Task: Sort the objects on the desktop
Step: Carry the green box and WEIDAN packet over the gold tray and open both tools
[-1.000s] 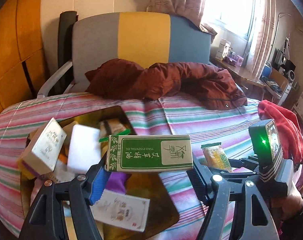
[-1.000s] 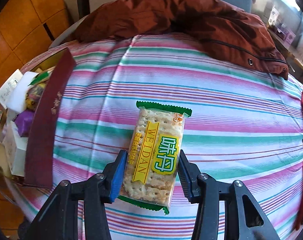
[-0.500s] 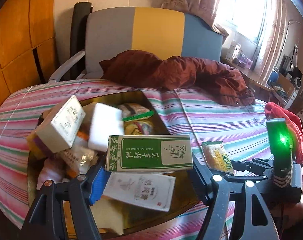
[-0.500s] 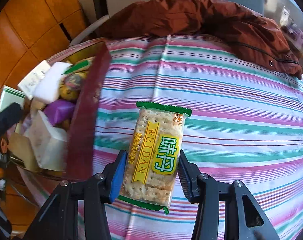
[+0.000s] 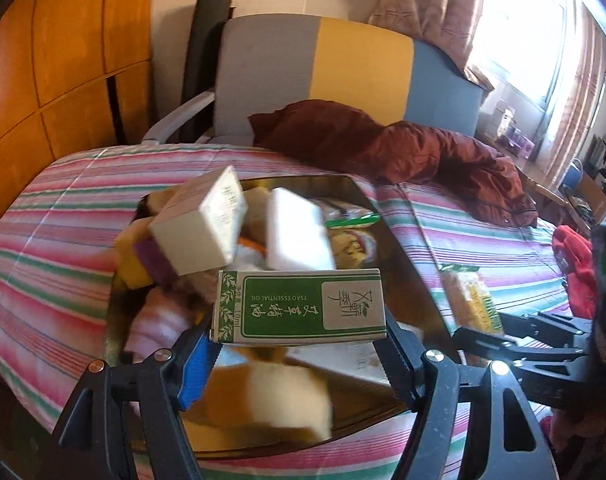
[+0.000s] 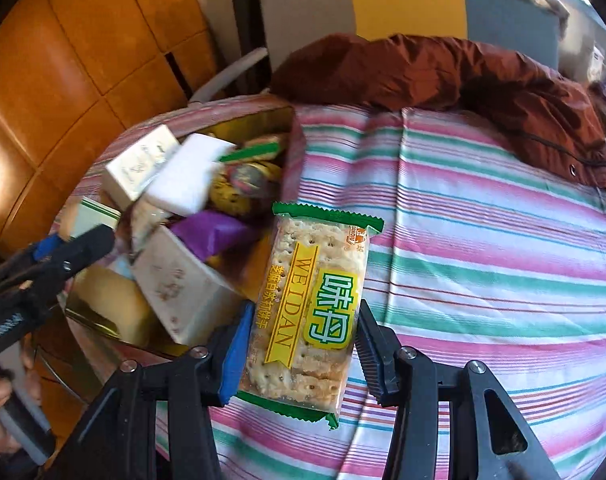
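My left gripper [image 5: 299, 344] is shut on a green and white essential-oil box [image 5: 299, 306], held lengthwise over a gold tin box [image 5: 367, 208] full of packets and cartons. My right gripper [image 6: 299, 344] is shut on a cracker packet [image 6: 315, 304] with green ends and a yellow label, hanging above the striped cloth beside the tin box's [image 6: 295, 148] right wall. In the left wrist view the cracker packet [image 5: 469, 300] and the right gripper [image 5: 515, 328] show at the right. In the right wrist view the left gripper [image 6: 59, 256] shows at the left edge.
A striped tablecloth [image 6: 483, 240] covers the round table. A dark red jacket [image 6: 463, 76] lies at its far side before a grey, yellow and blue chair [image 5: 343, 76]. A red cloth [image 5: 575, 264] sits at the right. Inside the tin lie a white block [image 5: 295, 236], a cream carton [image 5: 203, 228], a purple packet [image 6: 211, 232].
Both grippers have travelled left toward the tin box, each keeping its item. The tin now fills more of both views, and the cracker packet hangs by its right wall.
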`<state>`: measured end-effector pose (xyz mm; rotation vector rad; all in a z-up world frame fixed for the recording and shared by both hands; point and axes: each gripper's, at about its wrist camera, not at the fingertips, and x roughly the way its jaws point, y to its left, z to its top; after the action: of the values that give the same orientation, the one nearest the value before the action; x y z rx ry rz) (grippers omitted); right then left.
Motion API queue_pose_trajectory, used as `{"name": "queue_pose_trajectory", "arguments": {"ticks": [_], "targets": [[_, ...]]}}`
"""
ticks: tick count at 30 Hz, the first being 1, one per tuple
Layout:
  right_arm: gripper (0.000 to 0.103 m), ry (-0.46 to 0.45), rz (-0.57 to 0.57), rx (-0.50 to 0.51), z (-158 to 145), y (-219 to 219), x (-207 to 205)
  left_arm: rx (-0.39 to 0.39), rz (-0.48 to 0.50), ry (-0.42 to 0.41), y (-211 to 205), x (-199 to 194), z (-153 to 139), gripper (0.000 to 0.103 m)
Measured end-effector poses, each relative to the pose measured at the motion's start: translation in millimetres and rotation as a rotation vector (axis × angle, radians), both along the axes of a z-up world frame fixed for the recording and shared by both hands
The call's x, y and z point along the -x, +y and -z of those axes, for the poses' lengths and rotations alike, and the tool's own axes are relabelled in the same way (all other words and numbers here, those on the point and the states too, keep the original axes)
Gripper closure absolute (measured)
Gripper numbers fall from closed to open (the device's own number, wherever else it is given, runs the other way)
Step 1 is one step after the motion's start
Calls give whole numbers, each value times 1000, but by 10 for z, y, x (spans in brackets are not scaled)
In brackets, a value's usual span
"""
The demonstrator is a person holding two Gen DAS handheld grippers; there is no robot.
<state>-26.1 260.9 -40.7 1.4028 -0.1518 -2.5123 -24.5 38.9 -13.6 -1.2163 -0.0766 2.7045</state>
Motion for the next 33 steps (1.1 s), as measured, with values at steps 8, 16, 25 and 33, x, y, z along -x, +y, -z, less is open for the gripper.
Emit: {"name": "queue_pose_trajectory", "arguments": {"ticks": [8, 16, 25, 33], "targets": [[54, 30, -79, -12, -69, -430, 79, 15, -68, 11, -306, -82, 6, 30], [54, 39, -157, -46, -61, -837, 162, 12, -101, 5, -465, -85, 66, 30], [54, 28, -147, -102, 20, -950, 343, -4, -59, -56, -351, 132, 361, 30], [55, 14, -112, -96, 59, -927, 615, -9, -48, -81, -267, 290, 490, 29]]}}
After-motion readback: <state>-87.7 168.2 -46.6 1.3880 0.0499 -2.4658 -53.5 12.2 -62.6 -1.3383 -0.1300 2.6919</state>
